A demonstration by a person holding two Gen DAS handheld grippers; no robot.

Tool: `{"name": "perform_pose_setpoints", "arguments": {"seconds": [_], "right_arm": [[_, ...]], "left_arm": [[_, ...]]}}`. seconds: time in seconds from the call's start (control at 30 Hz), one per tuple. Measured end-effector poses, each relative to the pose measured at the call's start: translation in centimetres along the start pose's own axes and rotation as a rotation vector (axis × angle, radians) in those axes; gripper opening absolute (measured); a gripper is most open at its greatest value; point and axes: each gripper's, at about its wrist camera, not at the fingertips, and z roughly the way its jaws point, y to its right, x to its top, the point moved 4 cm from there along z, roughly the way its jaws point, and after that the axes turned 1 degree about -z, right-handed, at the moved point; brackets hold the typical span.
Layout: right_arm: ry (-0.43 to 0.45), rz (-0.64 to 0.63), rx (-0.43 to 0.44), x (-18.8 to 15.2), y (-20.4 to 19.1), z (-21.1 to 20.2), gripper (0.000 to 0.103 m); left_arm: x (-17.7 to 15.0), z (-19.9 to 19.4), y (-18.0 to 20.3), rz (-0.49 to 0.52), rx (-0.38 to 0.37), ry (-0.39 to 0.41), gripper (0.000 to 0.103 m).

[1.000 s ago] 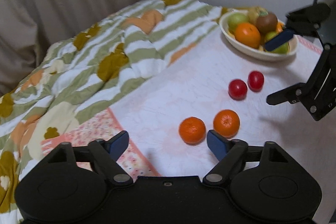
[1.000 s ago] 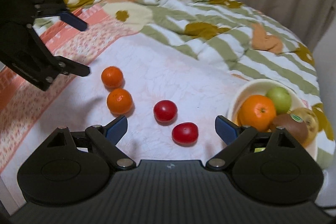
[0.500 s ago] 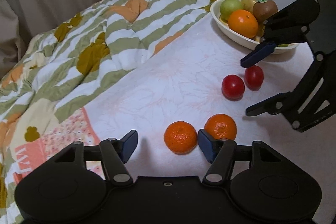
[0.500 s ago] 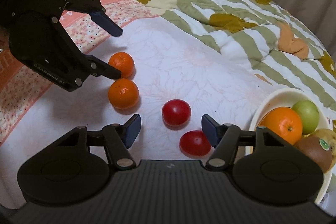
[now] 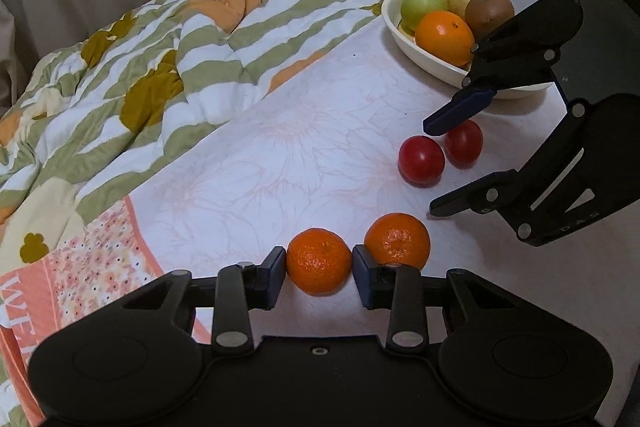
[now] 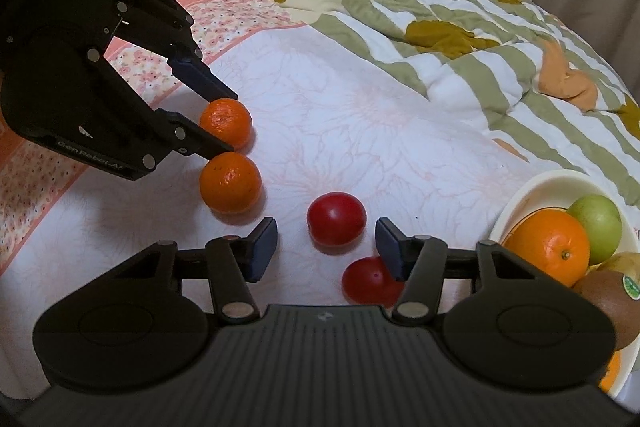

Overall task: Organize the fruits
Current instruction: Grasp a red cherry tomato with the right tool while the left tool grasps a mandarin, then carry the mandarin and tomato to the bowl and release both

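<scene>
On the white cloth [image 5: 280, 147], left gripper [image 5: 319, 267] clamping mandarin [image 5: 319, 261], second mandarin [image 5: 397, 239] just beside.

Left gripper [image 5: 319, 269] gripping a small round orange mandarin [image 5: 319, 260]

Its blue pads [image 5: 275, 273] are pressing both sides; the second mandarin [image 5: 397, 239] is sitting just beside.

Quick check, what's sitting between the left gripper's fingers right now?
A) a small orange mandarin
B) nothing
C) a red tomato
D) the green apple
A: in the left wrist view the left gripper has its blue pads on either side of a small orange mandarin on the white cloth; the right wrist view shows the same fingers straddling that mandarin, while the red tomatoes lie further off.
</scene>
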Motion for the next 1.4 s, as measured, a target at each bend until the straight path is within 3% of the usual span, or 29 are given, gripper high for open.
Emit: {"name": "perform_pose_setpoints", "arguments": {"seconds": [0.37,0.6,0.8,1.17,1.4], "right_arm": [[0.000,-0.002,-0.001,0.1,0.1,0.3,0.062],[0.006,0.006,0.007,0.2,0.1,0.6,0.048],[0.025,0.011,-0.010,0.2,-0.6,-0.5,0.048],[0.076,0.043,-0.061,-0.1,-3.1,-6.4,0.048],[0.120,0.140,-0.109,-1.6,-4.5,-11.3,0.048]], "left_arm": [[-1.5,-1.0,-0.9,-0.079,0.022,-0.007,0.040],[-2.2,-1.7,-0.5,-0.122,0.023,0.002,0.040],[-2.5,-3.2,-0.1,-0.155,0.033,0.030,0.039],[-2.1,-8.3,2.1,-0.156,0.053,0.125,0.040],[-1.3,-11.0,4.7,-0.149,0.028,0.185,0.039]]}}
